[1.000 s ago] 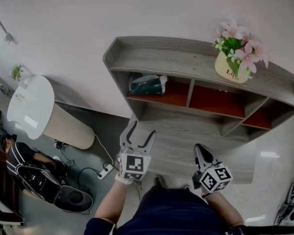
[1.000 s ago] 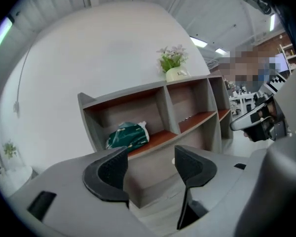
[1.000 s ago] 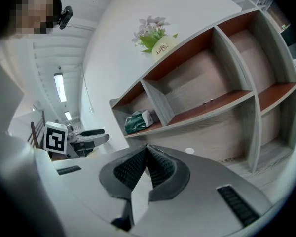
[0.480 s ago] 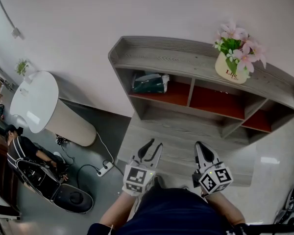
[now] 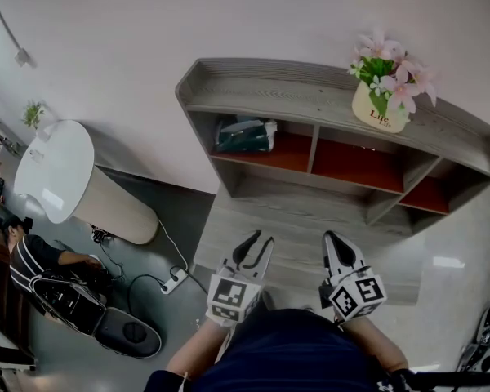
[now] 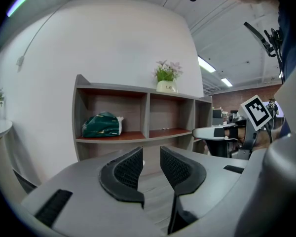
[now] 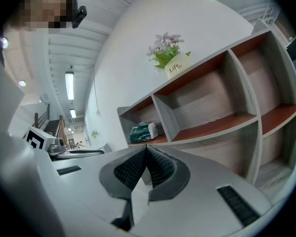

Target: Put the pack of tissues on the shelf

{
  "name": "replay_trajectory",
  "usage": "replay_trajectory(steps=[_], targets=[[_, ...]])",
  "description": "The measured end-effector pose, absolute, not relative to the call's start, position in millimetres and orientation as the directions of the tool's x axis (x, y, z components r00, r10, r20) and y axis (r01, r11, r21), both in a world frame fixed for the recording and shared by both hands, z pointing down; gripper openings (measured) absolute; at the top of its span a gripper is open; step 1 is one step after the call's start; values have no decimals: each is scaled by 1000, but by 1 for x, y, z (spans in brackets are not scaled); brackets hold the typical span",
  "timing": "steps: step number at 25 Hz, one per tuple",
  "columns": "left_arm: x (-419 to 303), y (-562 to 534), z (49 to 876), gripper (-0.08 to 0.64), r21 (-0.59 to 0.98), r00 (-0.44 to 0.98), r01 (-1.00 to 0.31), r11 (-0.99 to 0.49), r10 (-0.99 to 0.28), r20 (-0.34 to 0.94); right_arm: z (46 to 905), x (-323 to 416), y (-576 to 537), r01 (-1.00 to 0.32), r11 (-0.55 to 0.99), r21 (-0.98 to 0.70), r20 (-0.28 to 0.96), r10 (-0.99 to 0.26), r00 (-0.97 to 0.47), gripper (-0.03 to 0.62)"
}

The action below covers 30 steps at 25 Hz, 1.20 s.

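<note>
As pack of tissues (image 5: 243, 135) sits in left end compartment of shelf (image 5: 310, 96), task looks done: your left tongs (image 5: 257, 242) closing on nothing, right tongs (image 5: 335, 243) pressed together, empty; hold both clear of shelf front edge.

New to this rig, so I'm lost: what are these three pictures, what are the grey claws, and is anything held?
No robot: a person holds a two-jaw gripper in each hand. The top-down picture comes from a camera on their head and shows the left gripper and right gripper. The other two come from cameras riding on each gripper, looking along its jaws. Both are shut and empty. The green pack of tissues lies in the left compartment of the grey wooden shelf; a cream pot of pink flowers stands on top.
</note>
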<state>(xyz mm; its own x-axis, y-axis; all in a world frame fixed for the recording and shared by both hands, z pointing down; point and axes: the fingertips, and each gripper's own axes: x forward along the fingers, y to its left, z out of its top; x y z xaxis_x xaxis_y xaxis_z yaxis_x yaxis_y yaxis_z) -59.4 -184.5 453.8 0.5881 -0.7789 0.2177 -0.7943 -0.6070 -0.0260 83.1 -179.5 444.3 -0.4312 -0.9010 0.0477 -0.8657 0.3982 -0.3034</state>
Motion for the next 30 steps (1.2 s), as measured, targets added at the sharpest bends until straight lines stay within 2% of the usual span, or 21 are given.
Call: replay_trajectory(steps=[30], targets=[[-55, -180, 473, 117, 13, 618, -771, -637, -743, 257, 460, 87, -173, -873, 360, -329, 76, -912, -404, 11]])
